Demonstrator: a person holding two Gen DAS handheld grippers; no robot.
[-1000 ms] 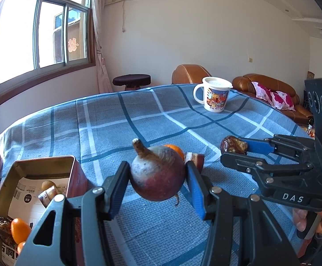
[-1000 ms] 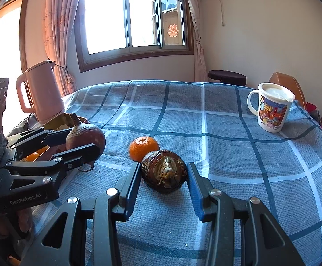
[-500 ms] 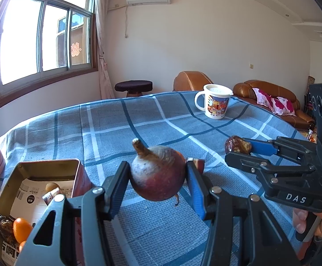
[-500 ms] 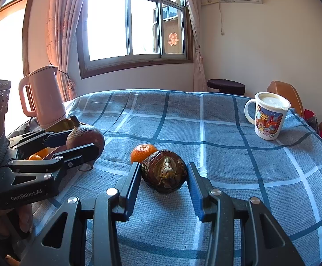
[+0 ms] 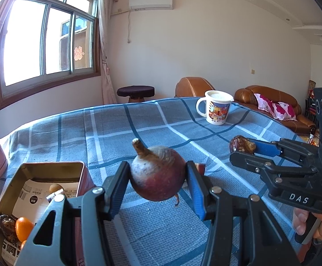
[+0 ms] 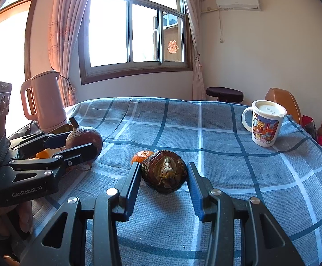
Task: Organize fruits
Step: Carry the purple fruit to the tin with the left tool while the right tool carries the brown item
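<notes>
My left gripper (image 5: 158,177) is shut on a round purple fruit with a stem (image 5: 157,174) and holds it above the blue checked cloth; it also shows in the right wrist view (image 6: 84,138). My right gripper (image 6: 163,175) is shut on a dark brown, cracked fruit (image 6: 164,171), seen in the left wrist view (image 5: 241,147) too. A small orange (image 6: 141,156) lies on the cloth just behind it. An open metal tin (image 5: 48,168) at lower left holds an orange (image 5: 23,228), a dark fruit and small pieces.
A white cartoon mug (image 6: 266,123) with a lid stands at the table's far right. A pink kettle (image 6: 43,102) stands at the left beside the tin. A reddish fruit piece (image 5: 199,168) lies behind the left gripper. Sofas and a stool are beyond the table.
Both grippers have lifted higher with their fruits still held. The table and the orange look lower and farther away in both views.
</notes>
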